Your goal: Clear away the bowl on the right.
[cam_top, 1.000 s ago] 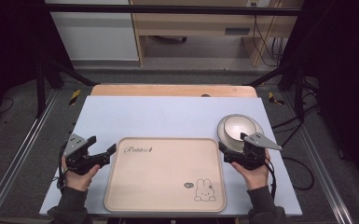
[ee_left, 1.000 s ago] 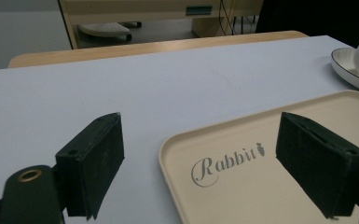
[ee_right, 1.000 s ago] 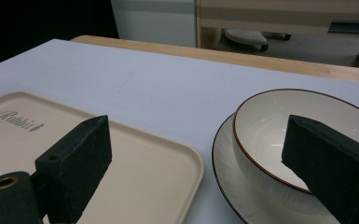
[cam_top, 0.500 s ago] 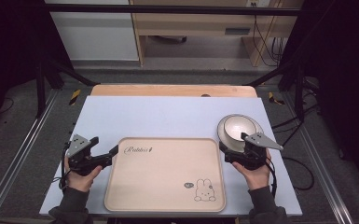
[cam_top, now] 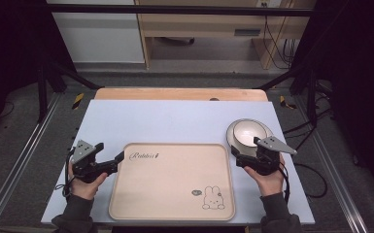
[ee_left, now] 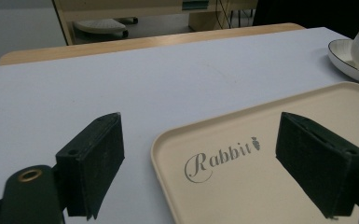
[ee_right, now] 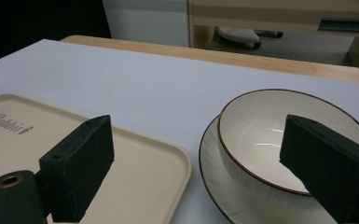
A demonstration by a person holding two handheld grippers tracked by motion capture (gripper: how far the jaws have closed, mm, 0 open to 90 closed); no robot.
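Observation:
A beige tray [cam_top: 172,194] with "Rabbit" lettering and a bunny drawing lies in the middle of the table. A white bowl [cam_top: 246,131] with a dark rim sits on a matching plate [cam_top: 232,141] just off the tray's far right corner. My left gripper [cam_top: 114,164] is open at the tray's far left corner; in the left gripper view its jaws [ee_left: 205,163] stand on either side of the tray's rim [ee_left: 161,140]. My right gripper [cam_top: 252,154] is open too. Its jaws [ee_right: 205,168] span the tray corner [ee_right: 168,163] and the bowl [ee_right: 270,135], holding nothing.
A pale blue mat [cam_top: 175,121] covers the table, with a strip of bare wood [cam_top: 175,93] along the far edge. Dark frame posts and cables stand around the table. A shelf unit [cam_top: 199,24] stands behind it.
My left gripper has moved right, up to the tray's far left corner. The right gripper, the bowl and the tray have stayed put.

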